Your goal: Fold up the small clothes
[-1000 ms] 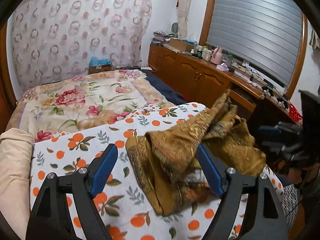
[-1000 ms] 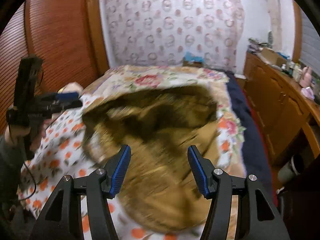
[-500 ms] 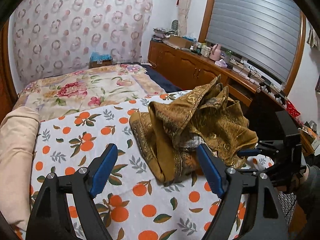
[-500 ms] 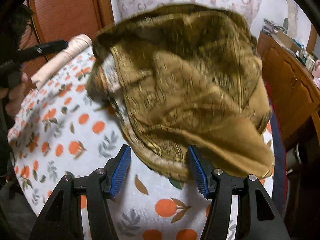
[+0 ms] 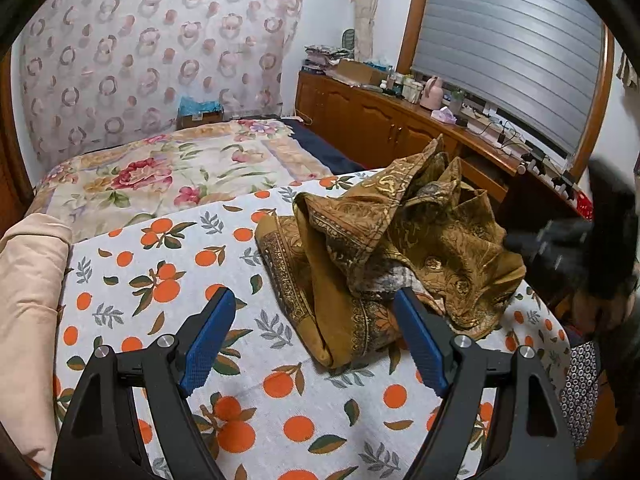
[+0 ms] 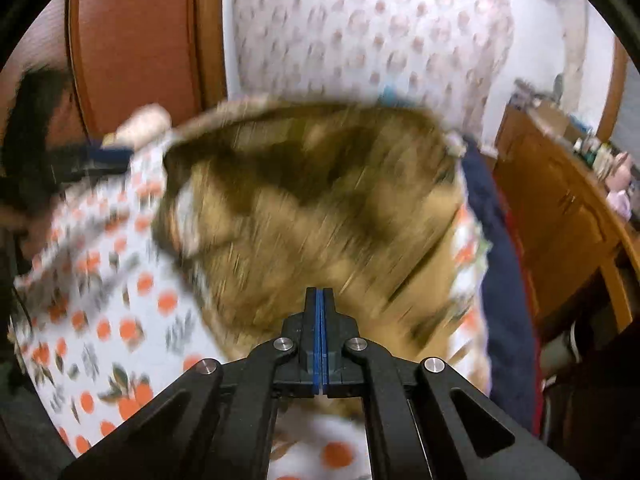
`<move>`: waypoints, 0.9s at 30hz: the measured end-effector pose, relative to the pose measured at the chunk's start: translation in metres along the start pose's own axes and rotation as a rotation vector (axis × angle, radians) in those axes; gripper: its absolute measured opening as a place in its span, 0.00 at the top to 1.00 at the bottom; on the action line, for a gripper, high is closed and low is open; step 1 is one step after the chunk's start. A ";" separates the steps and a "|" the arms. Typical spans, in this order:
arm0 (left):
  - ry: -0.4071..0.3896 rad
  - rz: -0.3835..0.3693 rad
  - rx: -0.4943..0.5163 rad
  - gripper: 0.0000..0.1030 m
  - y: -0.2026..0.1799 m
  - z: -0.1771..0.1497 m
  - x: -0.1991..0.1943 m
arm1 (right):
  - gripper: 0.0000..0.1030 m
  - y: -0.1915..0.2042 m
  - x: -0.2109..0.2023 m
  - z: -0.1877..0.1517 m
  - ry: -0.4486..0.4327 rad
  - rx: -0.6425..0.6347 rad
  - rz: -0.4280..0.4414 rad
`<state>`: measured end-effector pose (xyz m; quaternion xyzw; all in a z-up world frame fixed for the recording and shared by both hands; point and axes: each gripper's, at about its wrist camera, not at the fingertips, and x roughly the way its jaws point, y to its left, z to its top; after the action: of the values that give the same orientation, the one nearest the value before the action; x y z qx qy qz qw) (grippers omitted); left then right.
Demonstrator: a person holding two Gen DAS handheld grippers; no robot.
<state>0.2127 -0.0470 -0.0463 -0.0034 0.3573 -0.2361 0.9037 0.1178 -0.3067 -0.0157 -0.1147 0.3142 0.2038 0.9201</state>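
So the biggest thing here was the bed with its white orange-and-leaf print cover (image 5: 168,280), and the crumpled golden-brown paisley garment (image 5: 384,256) sat in a heap toward the bed's right edge, not flattened at all. From the left gripper (image 5: 316,336), which hung with its blue pads spread wide and holding nothing, the heap lay just ahead and a bit to the right, its bordered hem running roughly away from the fingers. The right gripper (image 6: 320,334) was nearer: its jaws were pressed together right at the cloth's near edge, but that view was too blurred to tell if fabric was actually pinched. My guess is spreading it flat comes first. Couldn't read any labels or writing anywhere.
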 end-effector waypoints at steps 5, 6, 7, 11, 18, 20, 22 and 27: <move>0.009 0.003 0.002 0.21 -0.001 0.003 0.006 | 1.00 -0.008 -0.003 0.009 0.001 0.006 0.056; 0.009 0.002 0.002 0.21 -0.002 0.003 0.007 | 1.00 -0.006 0.000 0.005 0.019 0.002 0.069; 0.009 0.000 0.002 0.21 -0.003 0.004 0.007 | 1.00 -0.002 0.004 0.001 0.038 -0.005 0.078; 0.014 -0.009 0.009 0.21 -0.008 0.003 0.009 | 0.91 0.018 0.017 -0.010 0.075 -0.011 0.133; 0.013 -0.014 0.016 0.21 -0.012 0.002 0.005 | 0.63 0.030 0.044 -0.024 0.124 -0.015 0.154; 0.015 -0.013 0.019 0.21 -0.012 0.002 0.006 | 0.61 0.033 0.048 -0.024 0.131 -0.017 0.149; 0.016 -0.015 0.016 0.21 -0.011 0.001 0.004 | 0.59 0.037 0.052 -0.027 0.140 -0.023 0.146; 0.021 -0.019 0.013 0.21 -0.012 -0.001 0.005 | 0.58 0.044 0.051 -0.035 0.157 -0.048 0.140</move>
<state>0.2101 -0.0597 -0.0478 0.0014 0.3651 -0.2469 0.8976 0.1159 -0.2645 -0.0785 -0.1302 0.3874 0.2656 0.8732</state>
